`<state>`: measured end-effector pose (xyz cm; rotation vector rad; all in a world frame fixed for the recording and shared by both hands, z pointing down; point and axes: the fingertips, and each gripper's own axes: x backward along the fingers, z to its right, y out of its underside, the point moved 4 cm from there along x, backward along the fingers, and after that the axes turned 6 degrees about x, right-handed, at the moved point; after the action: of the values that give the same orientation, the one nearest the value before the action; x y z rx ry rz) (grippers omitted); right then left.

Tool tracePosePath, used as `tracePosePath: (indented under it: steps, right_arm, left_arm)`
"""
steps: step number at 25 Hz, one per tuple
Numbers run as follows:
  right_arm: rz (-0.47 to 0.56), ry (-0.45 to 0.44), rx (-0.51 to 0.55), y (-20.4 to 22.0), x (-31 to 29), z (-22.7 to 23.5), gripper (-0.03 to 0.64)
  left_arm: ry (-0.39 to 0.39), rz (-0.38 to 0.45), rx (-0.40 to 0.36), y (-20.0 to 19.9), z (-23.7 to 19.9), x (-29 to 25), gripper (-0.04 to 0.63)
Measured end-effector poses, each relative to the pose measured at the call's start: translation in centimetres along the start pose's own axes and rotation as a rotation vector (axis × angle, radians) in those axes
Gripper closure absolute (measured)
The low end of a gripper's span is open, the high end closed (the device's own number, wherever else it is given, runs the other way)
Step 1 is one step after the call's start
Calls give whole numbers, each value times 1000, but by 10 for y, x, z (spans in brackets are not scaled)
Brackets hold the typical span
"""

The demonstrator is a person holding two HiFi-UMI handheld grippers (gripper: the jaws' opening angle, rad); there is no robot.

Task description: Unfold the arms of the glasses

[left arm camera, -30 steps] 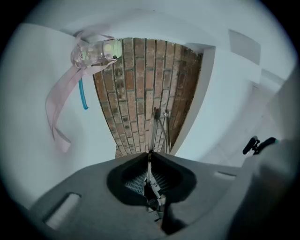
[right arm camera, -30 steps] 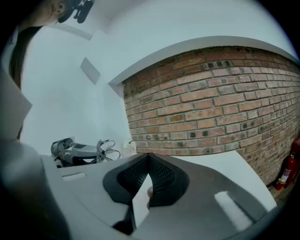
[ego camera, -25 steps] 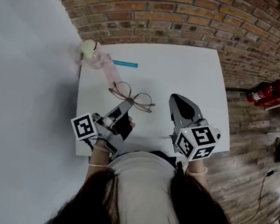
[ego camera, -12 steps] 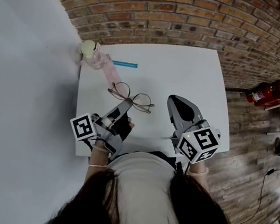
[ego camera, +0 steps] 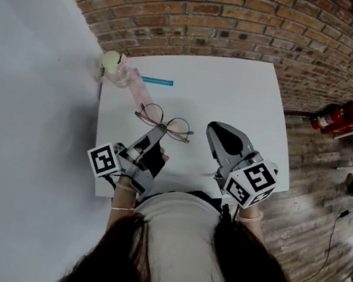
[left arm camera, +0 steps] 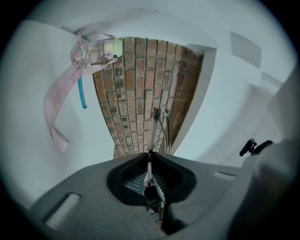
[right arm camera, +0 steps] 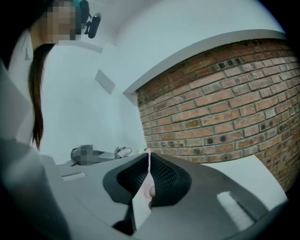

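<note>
Your left tool [left arm camera: 150, 158] is clamped on the thin metal frame of the glasses [ego camera: 165, 123]. They sit over the tabletop [ego camera: 240, 87], the lenses just beyond the tool's tips; whether they rest on it I cannot tell. Your right tool [right arm camera: 149, 157] has its jaws pressed together on nothing and hangs near the glasses, to their right. Part those jaws first, then come in at the glasses' hinge end. Take only one folded arm and swing it out slowly against the left tool's hold. Beyond the glasses, a pink bottle [ego camera: 118, 69] and a blue strip [ego camera: 157, 80] lie well apart from them.
</note>
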<state>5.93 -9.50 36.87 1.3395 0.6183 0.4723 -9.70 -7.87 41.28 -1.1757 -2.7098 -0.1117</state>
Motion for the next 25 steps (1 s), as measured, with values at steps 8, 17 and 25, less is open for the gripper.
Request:
tracePosePath:
  steps: [8,17,25]
  right_arm:
    - [-13,-74,11,4,-3,-13,575]
    - [-33,-160,28,9,-6,-25,561]
    - [-61,-224,48,11,-8,-33,558]
  left_arm:
    - [8,-5,3,-1,0,1,574]
    - [12,-7,9,-2,1,2,574]
    - [23,-27,20,0,1,1,574]
